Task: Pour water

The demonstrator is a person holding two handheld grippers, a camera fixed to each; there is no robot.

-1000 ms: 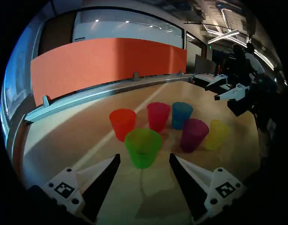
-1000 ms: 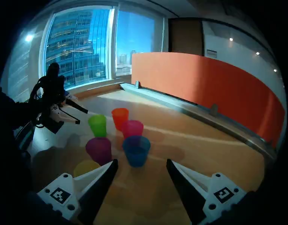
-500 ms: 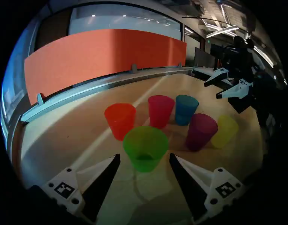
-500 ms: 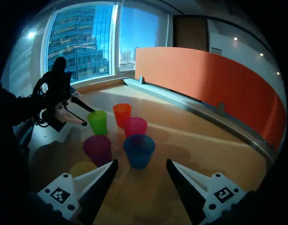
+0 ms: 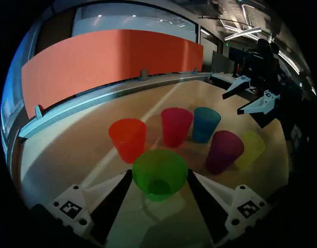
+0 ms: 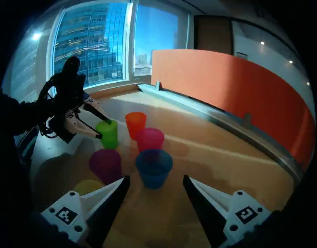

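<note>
Several coloured plastic cups stand clustered on a wooden table [image 5: 76, 144]. In the left gripper view the green cup [image 5: 159, 188] stands between the tips of my open left gripper [image 5: 158, 171], its rim about level with them. Behind it are an orange cup [image 5: 127, 138], a pink cup [image 5: 175, 126], a blue cup [image 5: 205, 124], a purple cup [image 5: 223, 151] and a yellow cup [image 5: 251, 149]. In the right gripper view my open right gripper [image 6: 155, 177] faces the blue cup [image 6: 153, 167], just short of it. Farther off, the left gripper [image 6: 105, 128] straddles the green cup [image 6: 107, 138].
An orange partition [image 5: 109, 58] with a metal rail runs along the table's far side. Tall windows [image 6: 92, 45] lie behind the person's dark sleeve [image 6: 18, 115]. The right gripper [image 5: 230, 104] hangs above the table's right end.
My left gripper has moved forward until the green cup stands between its fingertips. My right gripper has crept slightly closer to the blue cup.
</note>
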